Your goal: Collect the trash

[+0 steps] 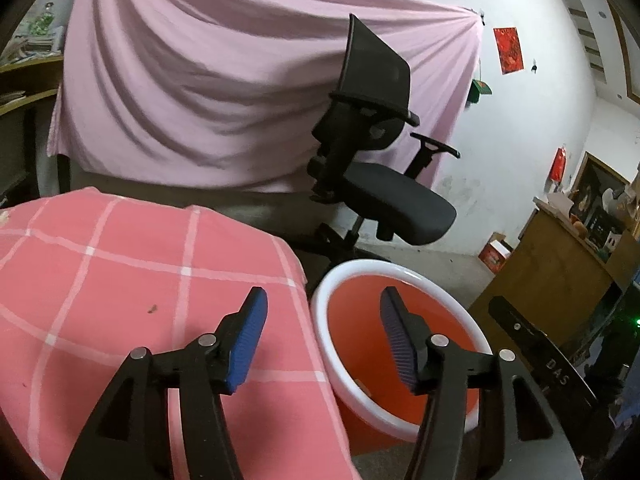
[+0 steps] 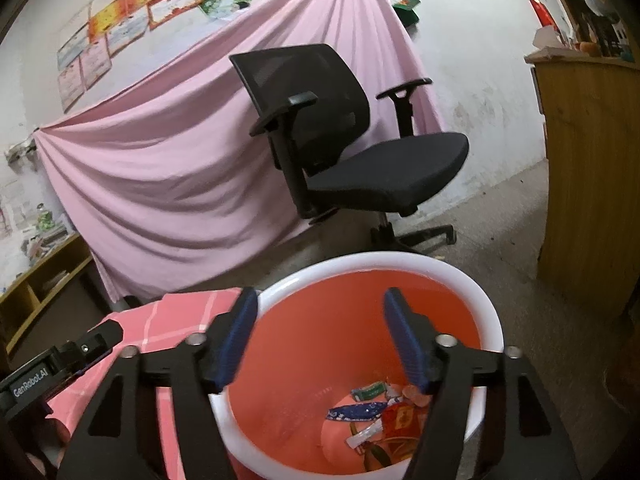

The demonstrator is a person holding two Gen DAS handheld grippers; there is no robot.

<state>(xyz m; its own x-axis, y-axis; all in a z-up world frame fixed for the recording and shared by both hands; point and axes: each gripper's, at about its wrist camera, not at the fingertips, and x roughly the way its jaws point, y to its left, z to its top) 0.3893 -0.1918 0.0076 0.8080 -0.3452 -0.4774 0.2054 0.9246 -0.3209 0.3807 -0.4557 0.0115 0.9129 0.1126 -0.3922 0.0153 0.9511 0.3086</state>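
Observation:
An orange bin with a white rim (image 2: 472, 280) stands on the floor beside a table draped in a pink checked cloth (image 1: 120, 272). Several wrappers (image 2: 376, 416) lie at the bottom of the bin. My right gripper (image 2: 320, 340) hangs open over the bin's mouth, with nothing between its blue pads. My left gripper (image 1: 322, 336) is open too, straddling the table's edge and the bin's rim (image 1: 320, 320), and holds nothing. The right gripper's body (image 1: 540, 356) shows at the right of the left wrist view; the left gripper's body (image 2: 52, 368) shows at the left of the right wrist view.
A black office chair (image 2: 352, 140) stands behind the bin, in front of a hanging pink sheet (image 2: 180, 160). A wooden cabinet (image 2: 592, 168) is at the right. Low wooden shelves (image 2: 44, 276) stand at the left. A small dark speck (image 1: 152, 309) lies on the cloth.

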